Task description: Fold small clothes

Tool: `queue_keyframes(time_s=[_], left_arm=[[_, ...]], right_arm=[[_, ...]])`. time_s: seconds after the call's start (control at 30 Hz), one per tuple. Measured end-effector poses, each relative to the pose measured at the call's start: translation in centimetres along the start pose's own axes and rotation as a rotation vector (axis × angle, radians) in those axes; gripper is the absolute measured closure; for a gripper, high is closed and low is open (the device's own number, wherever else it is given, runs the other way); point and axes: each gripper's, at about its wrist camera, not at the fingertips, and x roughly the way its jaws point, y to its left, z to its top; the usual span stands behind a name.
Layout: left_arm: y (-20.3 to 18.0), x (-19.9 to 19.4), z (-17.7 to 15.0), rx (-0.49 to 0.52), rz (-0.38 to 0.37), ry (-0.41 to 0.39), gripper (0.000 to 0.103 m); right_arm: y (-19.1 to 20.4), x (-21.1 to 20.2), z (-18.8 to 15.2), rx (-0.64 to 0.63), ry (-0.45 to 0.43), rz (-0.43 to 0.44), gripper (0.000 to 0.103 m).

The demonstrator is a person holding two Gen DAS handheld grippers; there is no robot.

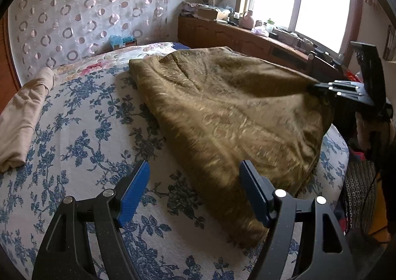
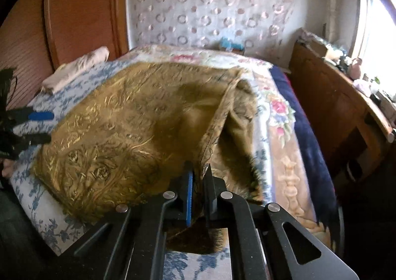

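Your right fingers pinch the olive-gold garment's edge, lifting it off the bed, while your left fingers hover spread apart, empty.

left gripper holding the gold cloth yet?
No, the left gripper stands open just above the bedspread, with nothing between its blue pads; the gold cloth lies beside it.

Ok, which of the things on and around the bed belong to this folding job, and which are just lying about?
Part of the job:
- gold patterned cloth, spread on the bed
- right gripper, shut on the cloth's edge
- left gripper, open above the cloth's near edge

Just lying about:
- beige folded garment at the bed's side
- blue floral bedspread
- wooden cabinet with clutter under the window
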Motion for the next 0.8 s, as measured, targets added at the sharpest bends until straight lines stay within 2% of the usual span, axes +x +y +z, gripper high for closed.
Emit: queue_keyframes(time_s=[0.07, 0.23, 0.37, 0.43, 0.47, 0.53, 0.63, 0.7, 0.8], left_arm=[[-0.1, 0.1, -0.2, 0.002, -0.007, 0.01, 0.027], [-0.5, 0.0, -0.4, 0.004, -0.024, 0.026, 0.029], [-0.6, -0.1, -0.6, -0.006, -0.054, 0.044, 0.043], [-0.7, 0.0, -0.8, -0.01, -0.063, 0.055, 0.047], [-0.8, 0.0, -0.9, -0.01, -0.069, 0.062, 0.048], [-1.0, 0.0, -1.1, -0.01, -0.076, 0.075, 0.049], [-1.1, 0.0, -1.4, -0.012, -0.089, 0.094, 0.052], [-1.3, 0.0, -1.5, -0.011, -0.097, 0.1, 0.055], [-1.5, 0.0, -1.5, -0.011, -0.109, 0.103, 0.058]], right_arm=[[-0.5, -0.8, -0.3, 0.023, -0.017, -0.027, 0.097], [-0.6, -0.7, -1.5, 0.031, 0.019, -0.04, 0.097], [-0.5, -0.3, -1.4, 0.044, 0.026, -0.041, 0.097], [-0.5, -0.4, -0.9, 0.051, 0.02, -0.043, 0.096], [-0.5, -0.4, -0.7, 0.05, 0.016, -0.048, 0.092], [0.0, -0.6, -0.6, 0.038, -0.002, -0.074, 0.074], [0.6, -1.6, -0.4, 0.022, -0.031, -0.073, 0.059], [1.3, -1.9, -0.4, 0.01, -0.039, -0.08, 0.055], [2.7, -2.1, -0.6, -0.012, -0.047, -0.034, 0.053]])
